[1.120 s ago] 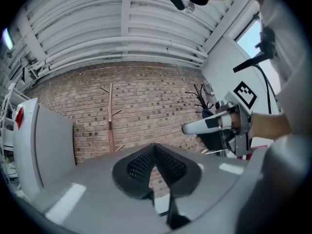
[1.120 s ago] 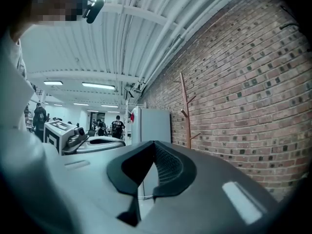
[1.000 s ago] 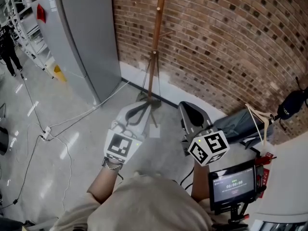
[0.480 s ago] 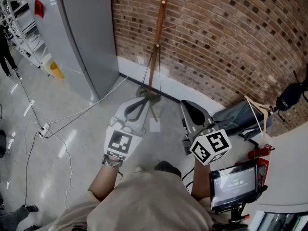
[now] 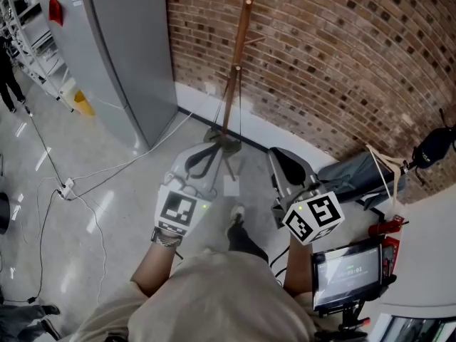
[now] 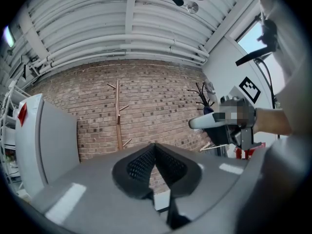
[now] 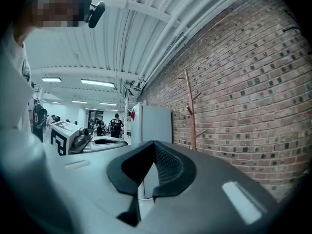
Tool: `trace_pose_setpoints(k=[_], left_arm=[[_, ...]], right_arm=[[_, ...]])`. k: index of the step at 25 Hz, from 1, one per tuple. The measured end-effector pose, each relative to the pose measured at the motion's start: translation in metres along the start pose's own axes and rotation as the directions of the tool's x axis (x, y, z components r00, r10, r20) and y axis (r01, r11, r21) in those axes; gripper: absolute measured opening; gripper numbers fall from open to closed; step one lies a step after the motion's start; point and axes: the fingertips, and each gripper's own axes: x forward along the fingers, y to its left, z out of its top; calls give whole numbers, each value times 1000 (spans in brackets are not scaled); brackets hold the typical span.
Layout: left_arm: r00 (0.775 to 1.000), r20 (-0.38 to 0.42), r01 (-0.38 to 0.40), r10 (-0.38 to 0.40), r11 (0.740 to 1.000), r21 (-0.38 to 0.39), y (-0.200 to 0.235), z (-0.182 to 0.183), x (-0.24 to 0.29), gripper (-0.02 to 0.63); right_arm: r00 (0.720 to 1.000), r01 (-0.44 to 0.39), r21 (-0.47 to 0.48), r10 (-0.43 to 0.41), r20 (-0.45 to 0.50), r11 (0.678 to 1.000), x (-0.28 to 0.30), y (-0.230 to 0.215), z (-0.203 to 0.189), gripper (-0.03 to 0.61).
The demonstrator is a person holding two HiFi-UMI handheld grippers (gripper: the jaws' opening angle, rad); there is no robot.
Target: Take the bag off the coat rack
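The wooden coat rack (image 5: 239,55) stands against the brick wall, with thin struts running down to its base (image 5: 219,140). Its pegs look bare in the left gripper view (image 6: 118,116) and the right gripper view (image 7: 190,108); I see no bag on it. A grey fabric bag-like thing (image 5: 353,177) lies on the floor by the wall at right. My left gripper (image 5: 206,161) and right gripper (image 5: 288,168) are held side by side in front of the rack, well short of it. Both are shut and empty, as the left gripper (image 6: 155,145) and right gripper (image 7: 155,144) views show.
A tall grey cabinet (image 5: 121,55) stands left of the rack. White cables (image 5: 71,187) trail over the floor. A wooden hanger (image 5: 385,173) and a small screen (image 5: 345,273) are at right. A person (image 5: 7,70) stands far left by shelving.
The rack's base has drifted slightly nearer and the view has tilted. A dark shoe has come into view below the grippers. Both grippers stay shut.
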Motion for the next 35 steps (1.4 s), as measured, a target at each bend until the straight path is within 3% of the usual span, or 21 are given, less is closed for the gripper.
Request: trace_pose_setpoints(k=[25, 30, 35], left_arm=[[1000, -12, -28, 28, 1000, 10, 64, -14, 168, 0], [998, -25, -49, 50, 999, 17, 73, -18, 195, 0], [995, -48, -90, 91, 996, 20, 89, -29, 215, 0]], right_arm=[[999, -10, -20, 11, 40, 1000, 106, -157, 19, 3], [999, 5, 9, -5, 44, 1000, 123, -194, 18, 3], [999, -29, 24, 29, 27, 999, 147, -214, 11, 3]])
